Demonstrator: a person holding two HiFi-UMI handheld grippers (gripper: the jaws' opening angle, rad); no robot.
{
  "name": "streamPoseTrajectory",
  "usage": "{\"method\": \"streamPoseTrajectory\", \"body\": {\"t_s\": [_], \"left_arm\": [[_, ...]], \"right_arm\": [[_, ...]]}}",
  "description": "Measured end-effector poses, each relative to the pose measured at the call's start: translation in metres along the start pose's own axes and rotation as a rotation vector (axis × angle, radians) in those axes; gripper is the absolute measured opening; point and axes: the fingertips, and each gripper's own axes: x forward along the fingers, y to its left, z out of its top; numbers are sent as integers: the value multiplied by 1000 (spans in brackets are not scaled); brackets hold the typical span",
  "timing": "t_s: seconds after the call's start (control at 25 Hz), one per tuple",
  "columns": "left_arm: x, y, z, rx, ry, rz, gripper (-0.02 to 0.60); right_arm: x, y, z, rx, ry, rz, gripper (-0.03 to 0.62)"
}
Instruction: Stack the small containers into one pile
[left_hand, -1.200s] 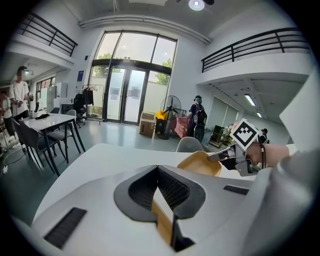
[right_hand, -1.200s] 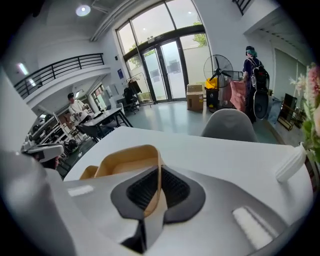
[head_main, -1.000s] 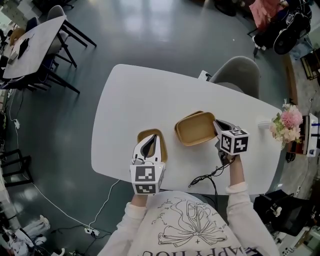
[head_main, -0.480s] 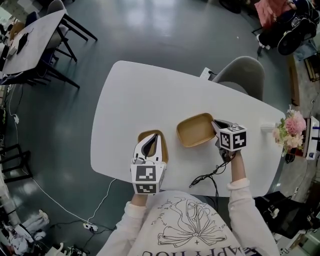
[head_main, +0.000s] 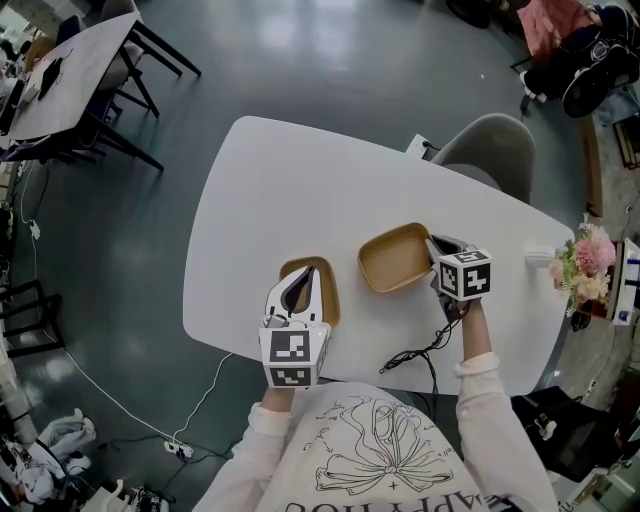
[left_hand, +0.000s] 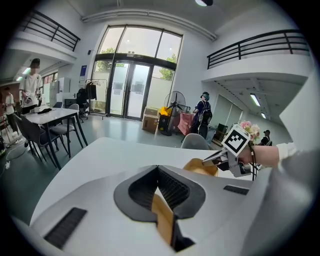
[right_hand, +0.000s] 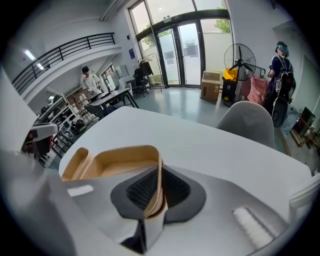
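Nothing is stacked yet. Your left gripper (head_main: 299, 283) is closed tight on a wall of the small tan rounded container (head_main: 330, 295), and the tan rim shows pinched between its jaws in the left gripper view. That container sits close to the near edge of the white oval table (head_main: 300, 170). Your right gripper (head_main: 432, 244) is likewise clamped, jaws narrow, on the right-hand wall of the larger tan rounded-rectangular container (head_main: 392, 258). This one lies further in and to the right, near the small one but not touching it (whether it rests on the table or hangs just above it, I cannot tell).

So both pieces are in hand, and that is as far as the task has gone. By my reading, the joining itself is all that remains: carry one container over the other, seat it and let go. These two are the only containers I can see on the table.
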Motion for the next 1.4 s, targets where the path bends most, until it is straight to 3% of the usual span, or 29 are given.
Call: {"method": "streamPoseTrajectory", "body": {"t_s": [0.32, 0.52, 0.64, 0.88, 1.12, 1.4], "left_arm": [[-12, -3, -10, -7, 2, 17, 6], [-19, 3, -16, -15, -3, 40, 6], [-26, 11, -16, -21, -11, 63, 7], [-41, 23, -24, -39, -20, 112, 8], [-62, 33, -34, -70, -34, 167, 8], [-88, 51, -57, -127, -38, 241, 8]], "right_arm": [[1, -3, -7, 44, -37, 4, 35], [-7, 4, -2, 37, -82, -14, 185], [-21, 16, 11, 9, -147, -34, 186], [-37, 100, 21, -2, -245, 130, 186], [-13, 186, 7, -116, -170, 273, 186], [25, 216, -23, -169, -29, 263, 184]]}}
